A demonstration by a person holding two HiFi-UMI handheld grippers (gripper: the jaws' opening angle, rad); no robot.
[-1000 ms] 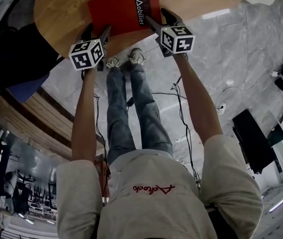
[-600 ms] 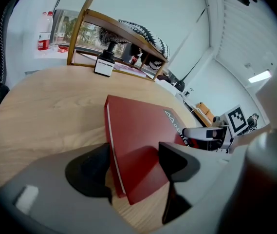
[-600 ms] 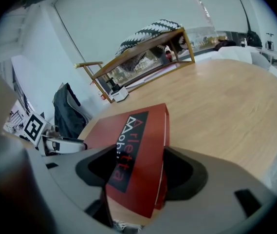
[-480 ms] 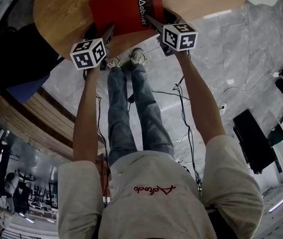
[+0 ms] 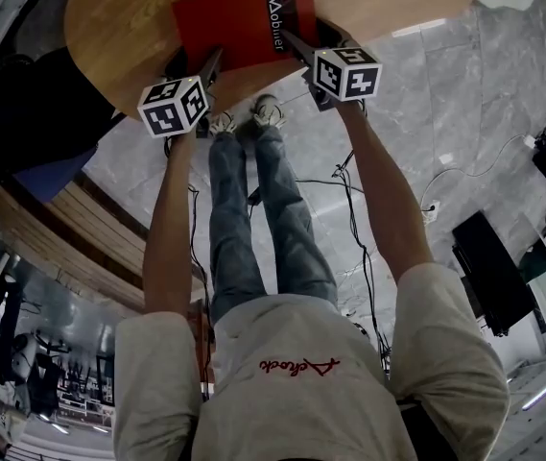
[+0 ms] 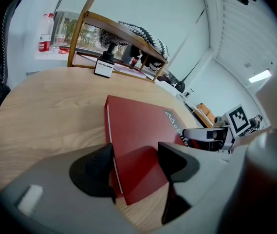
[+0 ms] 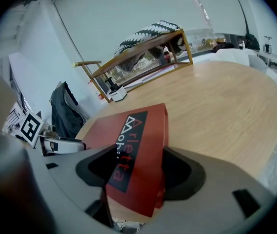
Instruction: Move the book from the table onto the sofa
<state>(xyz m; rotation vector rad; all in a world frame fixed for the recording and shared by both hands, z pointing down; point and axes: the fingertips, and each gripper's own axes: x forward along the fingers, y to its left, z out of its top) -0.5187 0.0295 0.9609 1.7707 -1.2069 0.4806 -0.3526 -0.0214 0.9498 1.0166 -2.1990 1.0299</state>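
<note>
**Grip set on both corners, book not yet lifted**
Since a second ago the left gripper (image 6: 136,167) has barely shifted, its jaws pinching the near-left corner of the red book (image 5: 239,22). The right gripper (image 7: 128,174) stays clamped on the near-right corner. The book still lies on the table (image 5: 119,17), so the lift probably comes next.

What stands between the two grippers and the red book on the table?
Nothing visible does. The red book has its near corners between the jaws of the left gripper and the right gripper.
</note>
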